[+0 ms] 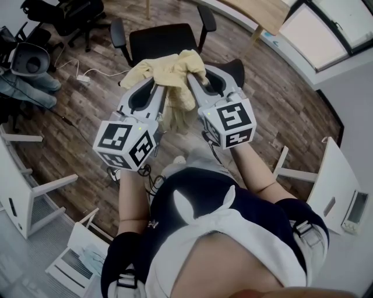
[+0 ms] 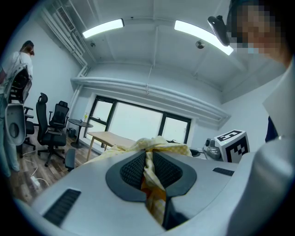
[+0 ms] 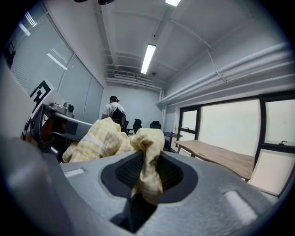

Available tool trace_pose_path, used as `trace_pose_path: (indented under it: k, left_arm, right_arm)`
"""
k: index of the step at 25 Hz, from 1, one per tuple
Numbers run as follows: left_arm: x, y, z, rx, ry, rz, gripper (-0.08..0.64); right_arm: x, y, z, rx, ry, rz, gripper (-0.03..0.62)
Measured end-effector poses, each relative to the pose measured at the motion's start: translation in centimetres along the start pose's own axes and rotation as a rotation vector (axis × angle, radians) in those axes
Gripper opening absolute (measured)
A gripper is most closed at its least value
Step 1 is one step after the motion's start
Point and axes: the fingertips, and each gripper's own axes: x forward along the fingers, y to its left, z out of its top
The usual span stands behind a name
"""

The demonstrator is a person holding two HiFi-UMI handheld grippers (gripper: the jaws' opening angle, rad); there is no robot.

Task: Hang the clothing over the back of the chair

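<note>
Wood-plank flooring point(image 1: 87, 110) runs across an office with big windows. The left gripper point(image 1: 152, 81) and right gripper point(image 1: 195, 78) are side by side, each clamped on a bunched fold of the yellow checked garment point(image 1: 169, 73). Both gripper views show the fabric pinched between the ribbed pads. The garment is stretched between the two, its loose part drooping on the near side. Just beyond it stands a black office chair point(image 1: 163, 41) with armrests. A wooden table point(image 1: 259, 11) sits farther off to the right.

Soft, crumpled checked cloth clothing point(image 1: 172, 74); matt black chair point(image 1: 160, 38); grained wood-plank floor point(image 1: 280, 87)
</note>
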Motion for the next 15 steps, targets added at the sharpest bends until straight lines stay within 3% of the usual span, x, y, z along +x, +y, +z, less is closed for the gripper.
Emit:
trace_pose_path:
  k: [15]
  left_arm:
    - [1.1, 0.0, -2.1, -0.018, 0.066, -0.009, 0.051]
  right_arm:
    - [0.8, -0.4, -2.1, 0.042, 0.069, 0.02, 0.086]
